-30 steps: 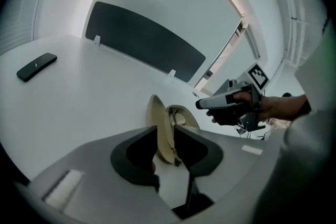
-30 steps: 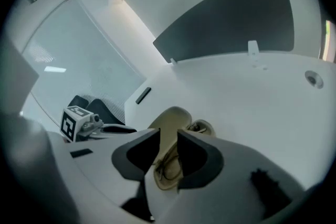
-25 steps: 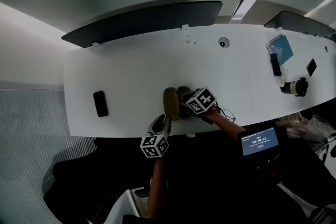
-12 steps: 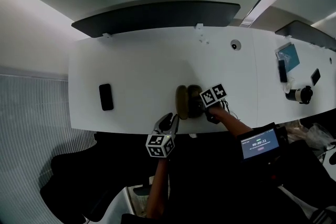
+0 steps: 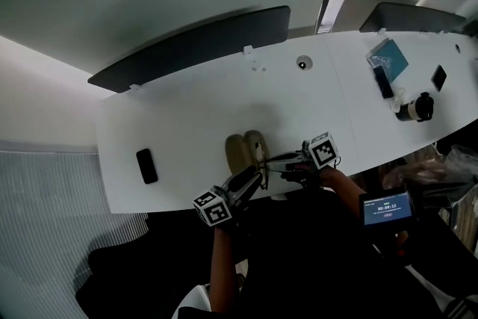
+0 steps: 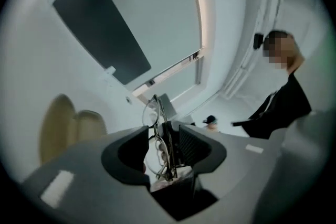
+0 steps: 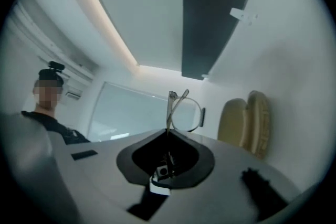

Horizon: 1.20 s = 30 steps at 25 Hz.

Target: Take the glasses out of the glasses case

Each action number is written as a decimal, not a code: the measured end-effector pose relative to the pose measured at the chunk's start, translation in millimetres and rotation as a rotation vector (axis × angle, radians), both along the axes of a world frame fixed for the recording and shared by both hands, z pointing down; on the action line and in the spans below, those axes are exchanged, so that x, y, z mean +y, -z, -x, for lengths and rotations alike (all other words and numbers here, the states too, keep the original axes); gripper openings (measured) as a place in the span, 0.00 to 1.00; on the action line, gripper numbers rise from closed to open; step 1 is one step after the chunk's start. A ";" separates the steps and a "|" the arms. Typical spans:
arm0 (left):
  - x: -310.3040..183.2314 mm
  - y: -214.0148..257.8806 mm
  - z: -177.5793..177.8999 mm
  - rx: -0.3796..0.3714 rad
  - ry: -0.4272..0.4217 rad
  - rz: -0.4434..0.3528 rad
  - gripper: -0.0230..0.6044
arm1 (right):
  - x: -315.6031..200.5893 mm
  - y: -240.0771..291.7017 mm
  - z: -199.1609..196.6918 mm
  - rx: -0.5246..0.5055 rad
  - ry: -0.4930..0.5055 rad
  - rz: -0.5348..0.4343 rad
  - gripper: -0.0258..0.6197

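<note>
Since the earlier frame, the right tool (image 5: 286, 163) has left the glasses case (image 5: 243, 152), carrying the glasses (image 5: 278, 159) out. Its jaws have just been closing and now clamp the frame's end. The left tool (image 5: 256, 178) has just been opening; the glasses stand between its jaws, ungripped. Count: one pair of glasses, one open case, two tools. The glasses' long axis runs tool to tool, along the table (image 5: 179, 123) edge beside the case.
</note>
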<state>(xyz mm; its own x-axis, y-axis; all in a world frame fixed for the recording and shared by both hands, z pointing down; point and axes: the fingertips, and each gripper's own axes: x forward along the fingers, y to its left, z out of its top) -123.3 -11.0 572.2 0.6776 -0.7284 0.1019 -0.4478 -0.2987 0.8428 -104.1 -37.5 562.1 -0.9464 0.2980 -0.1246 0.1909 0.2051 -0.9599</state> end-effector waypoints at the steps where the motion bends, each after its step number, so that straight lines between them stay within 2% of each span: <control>1: -0.4 7.5 -13.1 0.081 -0.054 -0.013 0.31 | 5.3 13.1 -7.8 -0.063 0.019 -0.006 0.08; 3: -0.6 16.7 -35.9 0.177 -0.135 -0.033 0.32 | 13.4 30.4 -22.6 -0.150 0.051 -0.011 0.08; 8: 7.9 26.6 -71.6 0.271 -0.196 -0.063 0.29 | 26.2 45.6 -52.5 -0.204 0.080 -0.039 0.08; 10: 7.6 23.2 -79.4 0.250 -0.206 -0.059 0.29 | 26.8 42.2 -61.8 -0.185 0.059 -0.078 0.08; 12: 1.8 16.7 -84.3 0.156 -0.192 -0.056 0.29 | 22.5 32.0 -71.4 -0.135 0.018 -0.148 0.08; 14: -6.8 9.7 -85.0 -0.030 -0.143 -0.068 0.29 | 12.6 19.7 -84.4 -0.032 -0.037 -0.308 0.09; 15: -10.6 5.7 -83.9 -0.174 -0.123 -0.086 0.29 | 6.7 15.0 -91.9 0.032 -0.056 -0.434 0.16; 16: -12.9 0.5 -82.3 -0.357 -0.126 -0.112 0.29 | 1.5 13.0 -98.8 0.094 -0.063 -0.585 0.20; 17: -13.0 -6.9 -80.8 -0.576 -0.162 -0.149 0.29 | -1.6 14.5 -104.0 0.145 -0.055 -0.747 0.25; 19: -6.9 -25.1 -80.4 -1.045 -0.321 -0.263 0.30 | 1.0 26.0 -107.1 0.192 0.003 -1.055 0.31; 20: -3.8 -32.2 -83.1 -1.240 -0.413 -0.333 0.30 | 6.3 32.8 -105.5 0.189 0.058 -1.178 0.31; 21: -1.8 -36.3 -88.3 -1.385 -0.496 -0.398 0.30 | 13.0 37.3 -102.7 0.180 0.134 -1.281 0.32; 22: -0.5 -37.4 -95.4 -1.479 -0.565 -0.446 0.30 | 20.0 37.3 -100.3 0.176 0.230 -1.373 0.33; 23: 0.8 -37.1 -103.6 -1.532 -0.620 -0.474 0.30 | 26.1 31.8 -99.2 0.183 0.338 -1.458 0.33; 25: 4.9 -37.9 -118.0 -1.583 -0.701 -0.494 0.30 | 33.3 11.3 -100.9 0.219 0.539 -1.582 0.33; 27: 12.2 -43.1 -123.8 -1.610 -0.763 -0.487 0.30 | 37.7 -7.6 -103.2 0.243 0.674 -1.602 0.35; 30: 18.8 -46.9 -117.4 -1.636 -0.795 -0.460 0.30 | 44.3 -23.0 -102.5 0.252 0.748 -1.535 0.38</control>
<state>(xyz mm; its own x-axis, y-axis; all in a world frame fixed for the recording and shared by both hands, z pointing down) -6.0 7.8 619.1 0.2750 -0.4887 0.8280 -0.2831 -0.8641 -0.4160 -1.5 6.8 585.2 -0.5079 0.3435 0.7899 0.5522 0.8337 -0.0075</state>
